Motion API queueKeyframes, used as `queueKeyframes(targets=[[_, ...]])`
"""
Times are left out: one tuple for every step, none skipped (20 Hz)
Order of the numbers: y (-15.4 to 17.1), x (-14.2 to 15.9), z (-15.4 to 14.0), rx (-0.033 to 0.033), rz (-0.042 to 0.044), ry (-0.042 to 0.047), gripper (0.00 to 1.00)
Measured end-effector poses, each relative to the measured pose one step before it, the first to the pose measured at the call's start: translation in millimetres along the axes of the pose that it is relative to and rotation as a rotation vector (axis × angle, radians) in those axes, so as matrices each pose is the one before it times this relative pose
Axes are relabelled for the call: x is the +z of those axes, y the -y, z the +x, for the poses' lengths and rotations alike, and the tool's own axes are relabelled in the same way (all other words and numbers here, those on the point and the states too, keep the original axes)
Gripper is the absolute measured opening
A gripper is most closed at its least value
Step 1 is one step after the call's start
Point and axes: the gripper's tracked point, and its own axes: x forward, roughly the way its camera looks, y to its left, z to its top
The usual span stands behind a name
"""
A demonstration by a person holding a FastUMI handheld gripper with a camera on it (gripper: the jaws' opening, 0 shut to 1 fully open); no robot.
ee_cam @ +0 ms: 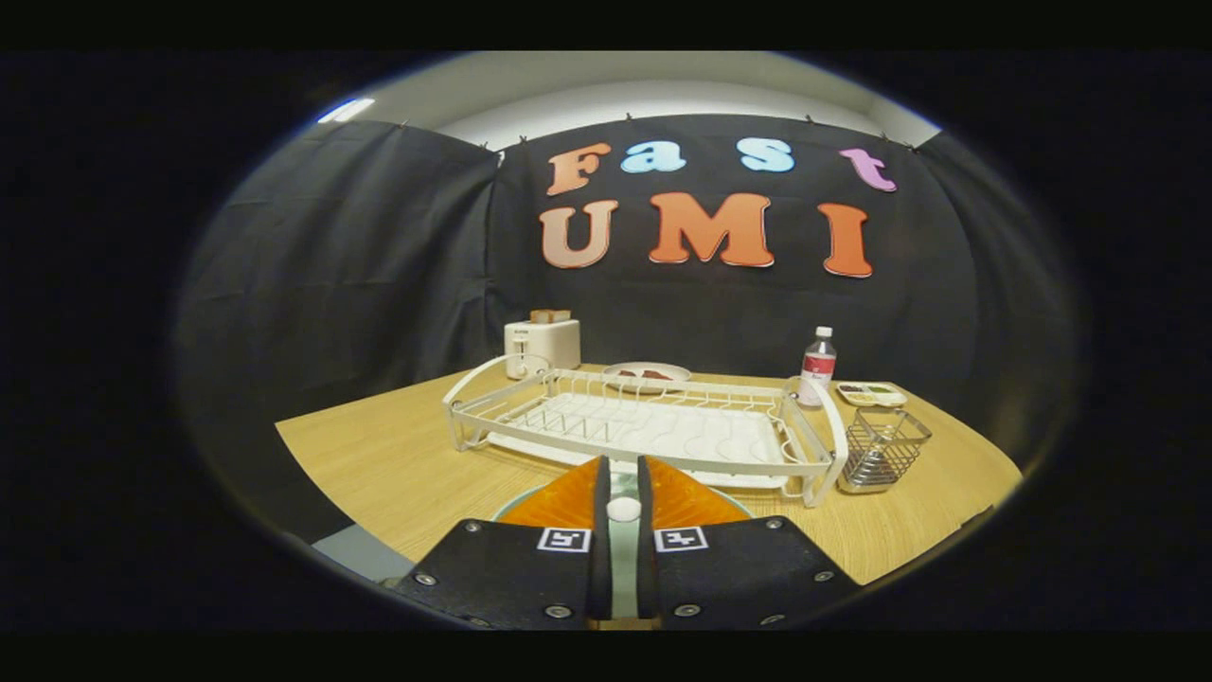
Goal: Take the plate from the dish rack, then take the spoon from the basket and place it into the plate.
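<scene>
- Jaws of gripper (pixel 623 488) nearly closed on white spoon (pixel 623 510) end, over plate (pixel 734 502).
- Dish rack (pixel 644 426) and basket (pixel 881 450) lie beyond, on the bench (pixel 379 455).

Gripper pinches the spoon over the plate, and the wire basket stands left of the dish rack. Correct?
No. The gripper view shows the basket right of the rack. The rest holds: the gripper pinches the spoon over the plate.

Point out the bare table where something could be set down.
Bare wood lies left of the dish rack, out to the table edge, and in a smaller strip before the basket. Crowded: behind the rack, with toaster and bottle; and under the gripper, shut on the spoon above the plate.
</scene>
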Motion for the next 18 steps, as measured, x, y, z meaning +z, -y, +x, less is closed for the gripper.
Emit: queueKeyframes(targets=[[0.59,-5.83,0.75,0.00238,-0.00177,-0.01641,0.11],[-0.19,-5.35,0.38,0.00406,0.00429,-0.01715,0.11],[-0.07,-5.76,-1.59,0.00423,0.00279,-0.02313,0.12],[2.1,-5.28,-0.63,0.00064,0.00641,-0.01242,0.12],[1.18,-2.84,-0.52,0.00157,0.00933,-0.00642,0.13],[1.71,-1.71,0.44,-0.00079,0.00907,-0.00399,0.13],[2.64,-0.64,-0.1,-0.00119,0.00751,-0.00514,0.16],[1.01,-0.46,-1.66,0.00377,0.00648,-0.00044,0.17],[0.1,3.45,0.34,0.00412,0.00593,0.00311,0.18],[1.32,2.13,-1.33,0.00228,0.00422,0.00553,0.2],[4.01,4.18,-0.4,-0.00589,0.00518,0.00922,0.4],[5.98,5.71,-1.24,-0.01282,0.00293,0.01095,0.53],[5.61,5.17,-0.89,-0.0113,0.00189,0.0084,0.76],[6.37,3.63,-1.3,-0.01758,0.00348,0.00849,0.83],[8.56,4.77,-1.18,-0.01638,0.00125,0.00913,0.89],[7.98,4.77,-1.65,-0.01534,-0.00066,0.00803,0.96],[9.89,5.22,-1.28,-0.01661,0.00015,0.00629,0.98],[10.41,4.9,-1.05,-0.01645,0.00041,0.00768,0.98]])
